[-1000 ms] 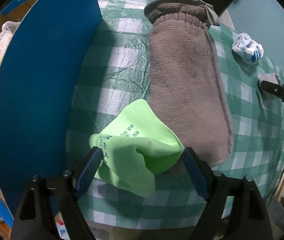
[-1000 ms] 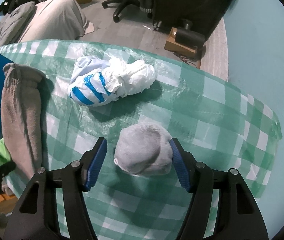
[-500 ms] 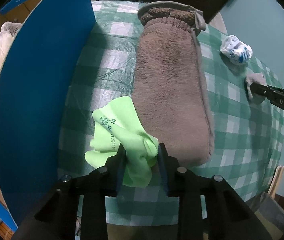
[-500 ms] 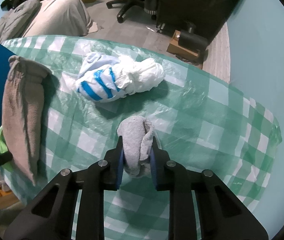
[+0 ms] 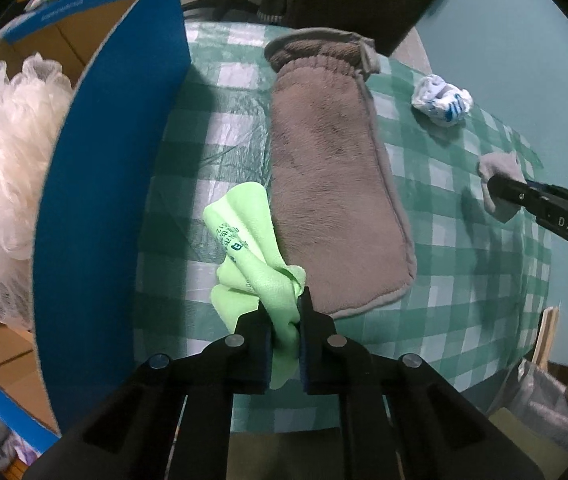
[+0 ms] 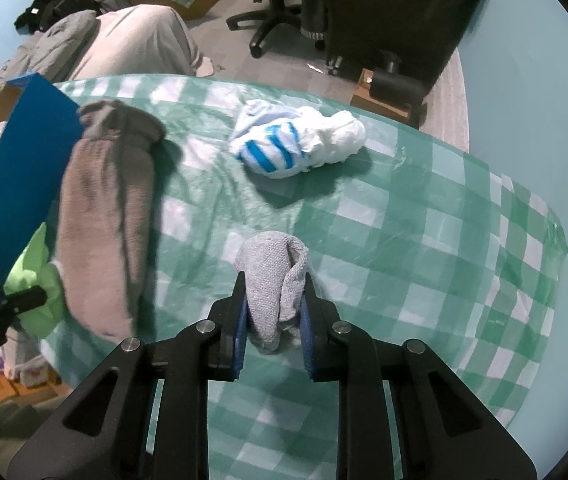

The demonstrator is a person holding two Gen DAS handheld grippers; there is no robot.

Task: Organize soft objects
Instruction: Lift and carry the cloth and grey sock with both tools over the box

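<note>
Pinching a green cloth [image 5: 255, 264] in our left tool [image 5: 284, 328] near the surface's [image 5: 464, 280] front edge, our right tool [image 6: 271, 312] grips a grey cloth [image 6: 271, 276].

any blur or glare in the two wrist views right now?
Left wrist: sharp centre on the green cloth, fisheye bending the blue box wall. Right wrist: brown mitt smeared at the left edge; glare on the plastic tablecloth.

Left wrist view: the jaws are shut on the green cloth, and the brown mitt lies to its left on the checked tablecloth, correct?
Not quite. In the left wrist view the brown mitt lies right of the green cloth, not left. The rest holds: the left gripper is shut on that cloth.
</note>
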